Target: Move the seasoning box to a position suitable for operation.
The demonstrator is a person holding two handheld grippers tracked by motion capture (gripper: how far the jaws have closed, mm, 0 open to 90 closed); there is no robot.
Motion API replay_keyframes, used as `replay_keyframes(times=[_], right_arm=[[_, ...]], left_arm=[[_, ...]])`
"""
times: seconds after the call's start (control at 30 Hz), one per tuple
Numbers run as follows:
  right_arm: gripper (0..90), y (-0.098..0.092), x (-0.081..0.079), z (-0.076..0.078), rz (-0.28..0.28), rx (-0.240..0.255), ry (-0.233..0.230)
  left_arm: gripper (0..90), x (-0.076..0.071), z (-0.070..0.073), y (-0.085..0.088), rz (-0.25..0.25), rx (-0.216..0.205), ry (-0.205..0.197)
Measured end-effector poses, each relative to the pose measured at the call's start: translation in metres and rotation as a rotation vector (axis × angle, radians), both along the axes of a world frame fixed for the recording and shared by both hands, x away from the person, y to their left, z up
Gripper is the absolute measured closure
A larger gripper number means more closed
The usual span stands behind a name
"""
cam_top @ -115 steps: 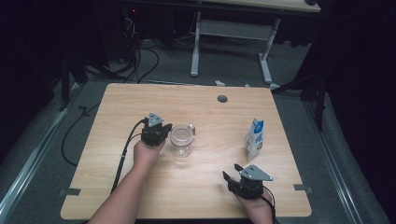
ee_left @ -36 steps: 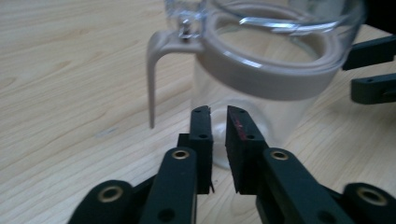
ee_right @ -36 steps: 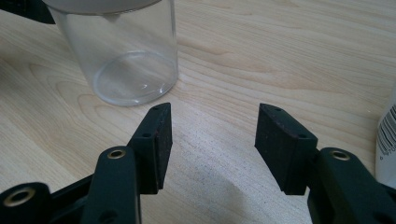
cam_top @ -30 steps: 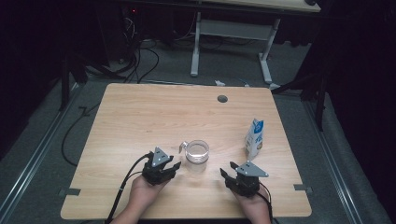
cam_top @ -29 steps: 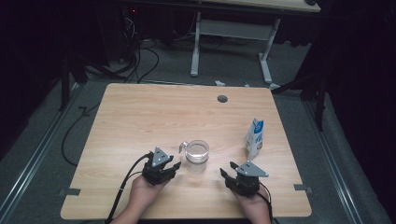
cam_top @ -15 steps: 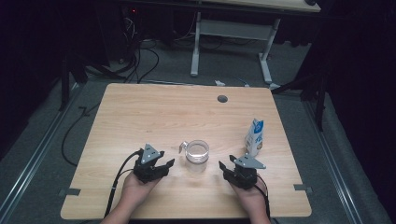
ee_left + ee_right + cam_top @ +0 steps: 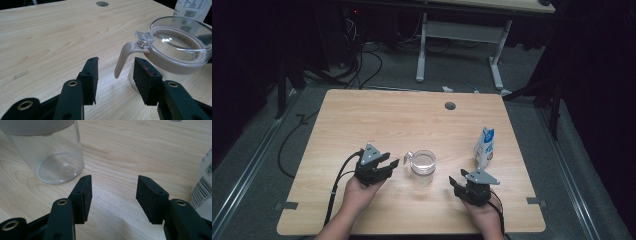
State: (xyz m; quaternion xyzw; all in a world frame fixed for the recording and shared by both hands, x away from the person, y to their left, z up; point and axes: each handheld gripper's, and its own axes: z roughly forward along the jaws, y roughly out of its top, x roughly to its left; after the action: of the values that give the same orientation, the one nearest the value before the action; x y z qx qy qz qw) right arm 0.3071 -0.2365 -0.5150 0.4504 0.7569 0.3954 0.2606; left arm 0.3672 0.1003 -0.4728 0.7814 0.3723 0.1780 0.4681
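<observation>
We see the left claw (image 7: 384,162) about half open, its jaws having just been closing a little; the beige handle (image 7: 123,60) of the glass jug (image 7: 422,163) stands in the gap between them, but the pads do not press on it. The right claw (image 7: 456,181) stands wide, with nothing between its jaws, above bare wood just beside the jug's clear base (image 7: 58,162).

The jug stands upright on the worktop (image 7: 377,115), near its front middle, between our two hands. The milk carton (image 7: 484,147) stands to the right of it, apart from it. On the carton we notice a printed table, a square code and a barcode (image 7: 203,192), but the writing is too small to read.

Behind the jug the worktop is open up to the round cable hole (image 7: 450,106) near the far edge. Both hands are close to the front edge.
</observation>
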Motion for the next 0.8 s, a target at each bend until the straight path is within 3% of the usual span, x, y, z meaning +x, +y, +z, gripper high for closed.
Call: replay_keyframes(times=[0.07, 0.17, 0.37, 0.53, 0.63, 0.8], right_arm=[[47.2, -0.001, 0.0, 0.001, -0.006, 0.003, -0.005], [47.2, -0.003, 0.0, 0.002, -0.009, 0.009, -0.008], [47.1, -0.003, 0.001, 0.001, -0.005, 0.005, -0.005], [47.0, -0.003, 0.001, 0.001, -0.004, 0.007, -0.006], [47.0, -0.003, 0.0, 0.002, -0.003, 0.015, -0.007], [46.9, -0.002, 0.0, 0.002, 0.001, 0.011, -0.004]], left_arm=[[56.7, 0.002, 0.001, -0.002, -0.003, 0.005, 0.009], [63.3, 0.005, 0.004, -0.005, -0.021, -0.021, 0.034], [68.7, 0.008, 0.008, -0.013, -0.025, -0.046, 0.02], [79.6, 0.01, 0.012, -0.02, -0.021, -0.071, -0.008], [87.0, 0.011, 0.014, -0.025, -0.027, -0.06, -0.01], [90.0, 0.012, 0.019, -0.034, -0.023, -0.059, -0.035]])
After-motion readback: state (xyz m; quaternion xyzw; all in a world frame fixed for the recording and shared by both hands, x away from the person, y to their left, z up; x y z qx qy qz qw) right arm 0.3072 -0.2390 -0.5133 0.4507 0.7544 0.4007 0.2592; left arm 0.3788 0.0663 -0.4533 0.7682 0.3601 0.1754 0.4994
